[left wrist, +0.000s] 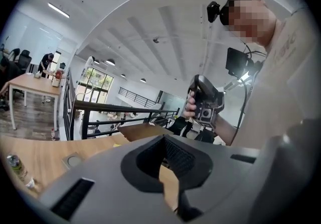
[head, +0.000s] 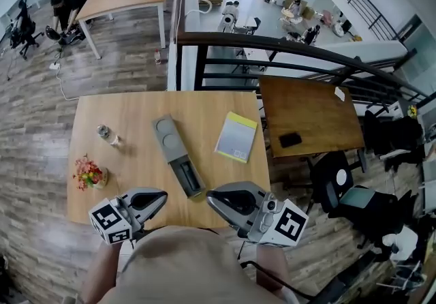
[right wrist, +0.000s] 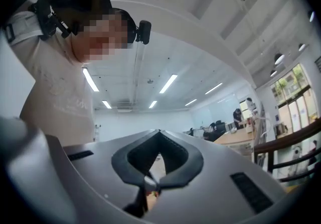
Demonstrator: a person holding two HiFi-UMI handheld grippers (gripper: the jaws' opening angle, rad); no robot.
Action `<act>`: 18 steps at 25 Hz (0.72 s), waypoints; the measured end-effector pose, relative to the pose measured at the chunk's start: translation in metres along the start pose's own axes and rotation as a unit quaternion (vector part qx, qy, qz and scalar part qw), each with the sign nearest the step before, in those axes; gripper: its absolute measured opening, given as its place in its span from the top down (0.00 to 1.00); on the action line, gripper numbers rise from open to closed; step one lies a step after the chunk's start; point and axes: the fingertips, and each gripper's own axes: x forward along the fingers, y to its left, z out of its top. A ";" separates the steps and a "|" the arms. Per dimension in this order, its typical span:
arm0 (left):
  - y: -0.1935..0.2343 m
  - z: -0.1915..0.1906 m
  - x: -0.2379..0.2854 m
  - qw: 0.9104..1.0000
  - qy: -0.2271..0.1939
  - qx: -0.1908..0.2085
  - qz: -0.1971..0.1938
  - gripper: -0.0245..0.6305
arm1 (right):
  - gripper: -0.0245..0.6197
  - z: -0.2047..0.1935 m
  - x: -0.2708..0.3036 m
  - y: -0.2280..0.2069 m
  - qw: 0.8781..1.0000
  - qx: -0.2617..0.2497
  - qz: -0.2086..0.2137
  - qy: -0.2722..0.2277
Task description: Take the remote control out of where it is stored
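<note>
A long grey holder [head: 168, 135] lies slantwise on the wooden table [head: 129, 108], and the dark remote control [head: 188, 176] sits in the slot at its near end. My left gripper [head: 161, 195] hovers at the table's front edge, left of the remote, jaws shut and empty. My right gripper [head: 210, 193] hangs just right of the remote's near end, also shut with nothing in it. The left gripper view points upward: its closed jaw tips [left wrist: 163, 137] touch, and the right gripper [left wrist: 205, 100] shows in a hand. In the right gripper view the jaw tips [right wrist: 159, 131] meet against the ceiling.
A yellow-edged notebook [head: 236, 137] lies right of the holder. A small bottle [head: 103, 131] and a pot of flowers [head: 89, 173] stand at the table's left. A darker side table [head: 310, 115] with a black phone [head: 290, 139] adjoins on the right. A black railing [head: 286, 47] runs behind.
</note>
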 end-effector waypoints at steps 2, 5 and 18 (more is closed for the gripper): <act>0.001 -0.002 0.000 1.000 0.002 0.003 0.001 0.97 | 0.96 0.011 -0.003 -0.013 0.999 -0.005 -0.039 -0.028; -0.001 -0.001 0.001 1.000 -0.002 0.012 0.000 0.97 | 0.96 0.013 -0.009 -0.025 0.996 -0.022 -0.078 -0.026; 0.005 0.001 -0.007 1.000 0.012 0.021 0.009 0.97 | 0.96 0.024 -0.041 -0.043 0.986 -0.035 -0.162 -0.013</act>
